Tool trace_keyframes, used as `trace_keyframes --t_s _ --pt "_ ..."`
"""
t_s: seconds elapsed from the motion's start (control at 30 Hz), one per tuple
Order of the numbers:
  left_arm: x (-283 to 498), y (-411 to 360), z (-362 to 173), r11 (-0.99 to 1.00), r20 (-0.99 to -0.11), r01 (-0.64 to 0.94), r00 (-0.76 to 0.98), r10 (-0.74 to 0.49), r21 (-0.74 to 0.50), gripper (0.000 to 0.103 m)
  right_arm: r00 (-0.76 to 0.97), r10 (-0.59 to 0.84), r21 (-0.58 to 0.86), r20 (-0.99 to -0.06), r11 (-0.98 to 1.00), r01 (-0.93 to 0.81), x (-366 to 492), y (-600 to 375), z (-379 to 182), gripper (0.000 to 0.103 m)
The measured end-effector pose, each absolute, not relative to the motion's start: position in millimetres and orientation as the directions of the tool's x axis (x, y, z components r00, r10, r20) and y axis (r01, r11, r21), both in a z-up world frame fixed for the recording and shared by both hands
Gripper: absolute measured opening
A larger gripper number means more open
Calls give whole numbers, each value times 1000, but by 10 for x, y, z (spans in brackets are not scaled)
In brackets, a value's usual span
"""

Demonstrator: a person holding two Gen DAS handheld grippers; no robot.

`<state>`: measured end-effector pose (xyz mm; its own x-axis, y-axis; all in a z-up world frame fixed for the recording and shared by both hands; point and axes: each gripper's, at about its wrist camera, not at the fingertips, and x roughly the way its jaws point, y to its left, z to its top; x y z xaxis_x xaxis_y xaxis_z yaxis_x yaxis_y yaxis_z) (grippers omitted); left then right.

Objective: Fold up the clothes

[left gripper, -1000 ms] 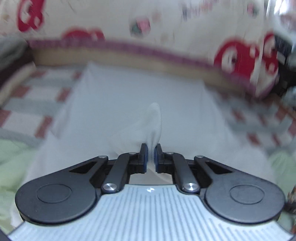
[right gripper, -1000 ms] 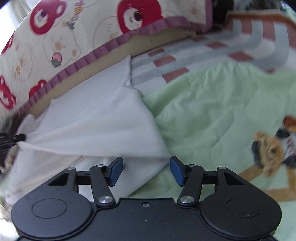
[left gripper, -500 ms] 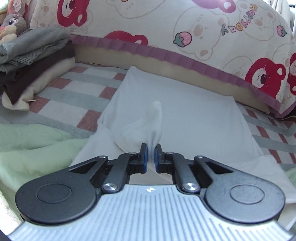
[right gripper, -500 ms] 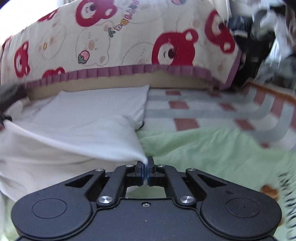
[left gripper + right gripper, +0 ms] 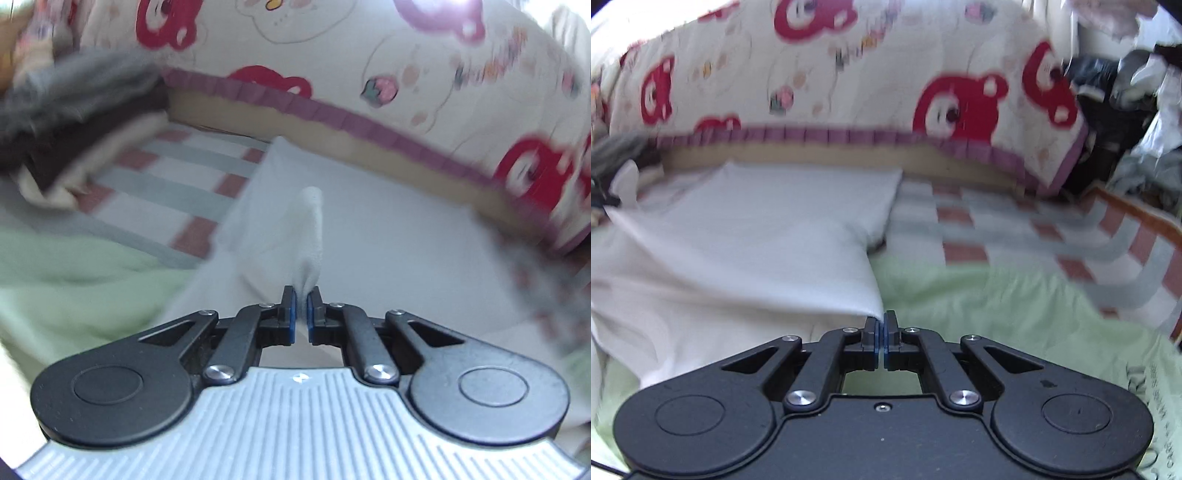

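A white garment (image 5: pixel 388 236) lies spread on the bed, its far part flat against the bed's edge. My left gripper (image 5: pixel 301 295) is shut on a bunched corner of it, which sticks up between the jaws. In the right wrist view the same white garment (image 5: pixel 757 229) stretches to the left. My right gripper (image 5: pixel 881 325) is shut on its near right corner and holds the edge lifted above the green blanket (image 5: pixel 979 306). The left gripper's held corner shows at the far left of that view (image 5: pixel 626 181).
A stack of folded grey, brown and cream clothes (image 5: pixel 70 122) sits at the left. A bear-print quilt (image 5: pixel 849 74) with a purple frill runs along the back. A red-and-grey checked sheet (image 5: pixel 1034 236) lies to the right, with dark clutter (image 5: pixel 1126 110) beyond.
My right gripper closed on the garment's near right corner and lifted it. Both grippers moved with the cloth held between them; the left stayed shut on its corner.
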<state>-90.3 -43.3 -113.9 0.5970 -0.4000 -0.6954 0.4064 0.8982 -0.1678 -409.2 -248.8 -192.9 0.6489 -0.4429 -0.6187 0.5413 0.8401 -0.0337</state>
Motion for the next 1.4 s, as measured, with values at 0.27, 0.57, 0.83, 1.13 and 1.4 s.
trace_keyframes --t_s 0.27,0.57,0.83,1.13,1.4 --pt "-826 -400 -1304 928 -810 370 531 -250 -44 23 572 -310 29 -759 862 506 -4175 -2631 -1981 11" --pt "-368 -144 -1218 920 -819 356 470 -329 -165 34 806 -122 475 -579 753 455 -3802 -3326 -1641 60" --pt "-13 -265 -1374 806 -834 569 358 -421 -163 48 710 -67 480 -701 692 539 -2862 -3811 -2148 61" --pt "13 -222 -1374 751 -749 635 405 -524 -182 6 756 -185 406 -628 751 521 -2936 -3671 -2111 9" --pt "109 -75 -1492 822 -770 550 458 -444 -147 1 699 -245 333 -672 743 581 -2923 -3672 -2250 13"
